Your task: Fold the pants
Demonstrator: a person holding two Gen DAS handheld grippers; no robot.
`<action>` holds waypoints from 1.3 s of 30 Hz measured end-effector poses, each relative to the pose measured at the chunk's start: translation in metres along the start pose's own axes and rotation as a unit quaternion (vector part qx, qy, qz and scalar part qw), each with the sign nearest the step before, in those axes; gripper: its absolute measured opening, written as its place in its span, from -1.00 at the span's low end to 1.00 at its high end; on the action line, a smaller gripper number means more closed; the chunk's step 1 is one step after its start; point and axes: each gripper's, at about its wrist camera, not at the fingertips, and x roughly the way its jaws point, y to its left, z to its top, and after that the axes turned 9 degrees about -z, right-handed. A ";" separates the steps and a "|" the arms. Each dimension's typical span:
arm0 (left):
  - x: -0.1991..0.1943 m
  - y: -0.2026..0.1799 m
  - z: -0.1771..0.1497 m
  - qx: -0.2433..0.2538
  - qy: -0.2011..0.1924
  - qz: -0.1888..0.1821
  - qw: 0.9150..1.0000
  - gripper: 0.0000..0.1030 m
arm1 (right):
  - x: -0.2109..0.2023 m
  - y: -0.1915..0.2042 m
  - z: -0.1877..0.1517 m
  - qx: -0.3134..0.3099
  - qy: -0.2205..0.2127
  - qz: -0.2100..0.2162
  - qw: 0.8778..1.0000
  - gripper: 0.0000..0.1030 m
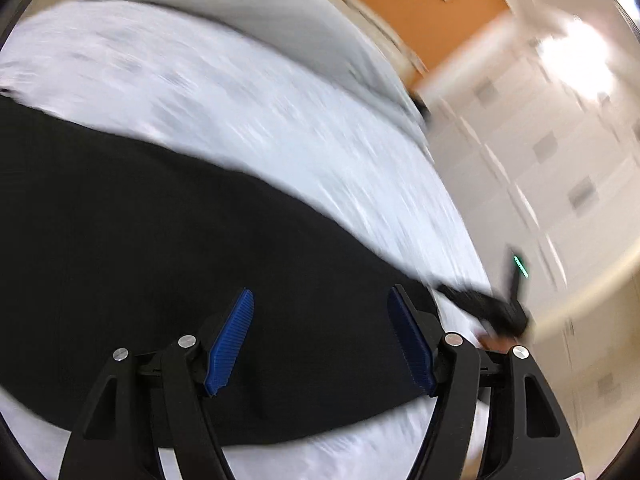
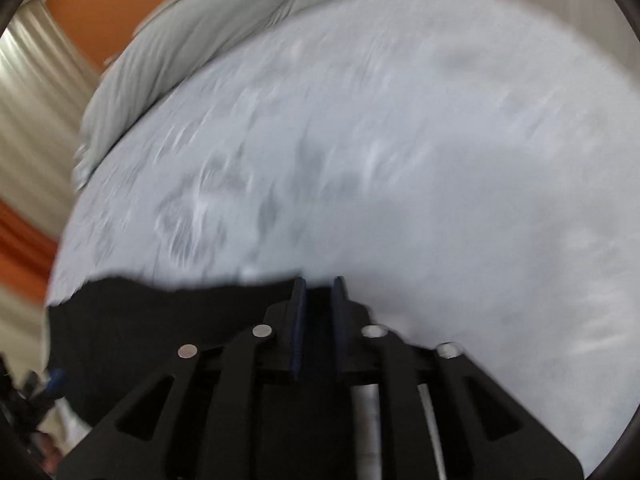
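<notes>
Black pants lie on a white bed, under the released left gripper. Right gripper, jaws narrowly parted: dark cloth between them, grasp uncertain; pillow at 11 o'clock.

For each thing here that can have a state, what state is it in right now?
Black pants: spread flat on the bed, not lifted.
White sheet: lightly wrinkled under the pants.
Left tool: open wide over the pants, holding nothing.
Right tool: narrow gap, dark cloth between; grip unclear.
</notes>
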 end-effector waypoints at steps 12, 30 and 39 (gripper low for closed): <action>-0.184 0.188 -0.006 -0.351 -0.232 0.151 0.895 0.48 | -0.080 0.026 -0.042 -0.002 -0.042 0.013 0.999 0.25; -0.022 -0.068 -0.018 0.073 -0.021 -0.053 0.996 -0.68 | -0.099 0.033 -0.054 0.018 -0.057 0.012 0.998 0.53; 0.026 -0.106 -0.094 0.171 0.095 -0.052 0.979 0.54 | -0.048 0.016 -0.065 0.048 0.073 0.101 0.991 0.64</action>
